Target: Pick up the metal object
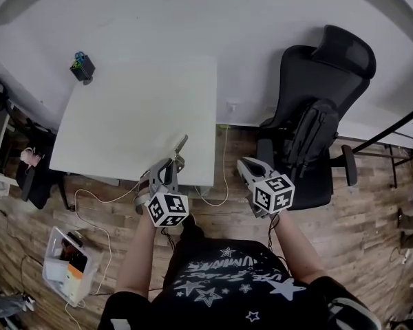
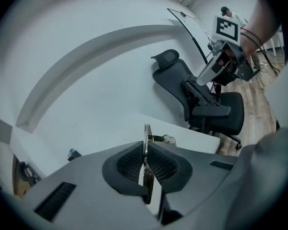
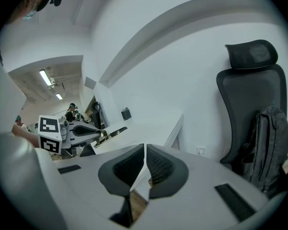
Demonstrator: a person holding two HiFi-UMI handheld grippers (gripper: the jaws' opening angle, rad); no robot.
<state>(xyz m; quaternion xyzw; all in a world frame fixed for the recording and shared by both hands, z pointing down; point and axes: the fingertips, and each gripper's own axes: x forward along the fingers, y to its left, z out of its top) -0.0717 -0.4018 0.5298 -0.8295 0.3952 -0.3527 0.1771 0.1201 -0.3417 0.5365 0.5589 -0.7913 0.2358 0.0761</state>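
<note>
Metal object (image 1: 181,145): thin, flat, silver-grey piece, clamped edge-on between the pads of the left gripper (image 1: 173,161); its free end sticks out past the fingertips, lifted above the near edge of the desk (image 1: 124,115) and not touching it

Left gripper: closed on the metal object, held low in front of the person, marker cube toward the body; in the left gripper view the strip (image 2: 147,143) stands upright in the narrow slit between the dark ribbed pads

Right gripper (image 1: 245,164): closed, pads together with nothing between them, as the right gripper view shows (image 3: 145,153); held beside the left gripper but apart from it, off the desk's right edge and over the wooden floor (image 1: 372,225)

White box (image 1: 67,265): on the floor to the person's left, with orange and dark contents; white cables trail near it

Desk: white, square top; the only item seen on it is at the far left corner

Office chair (image 1: 330,67): black, with headrest, just right of the desk; a dark backpack (image 1: 310,137) rests on its seat against the backrest

Small dark holder (image 1: 82,67): at the desk's far left corner, with blue and green items in it; too small to identify
</note>
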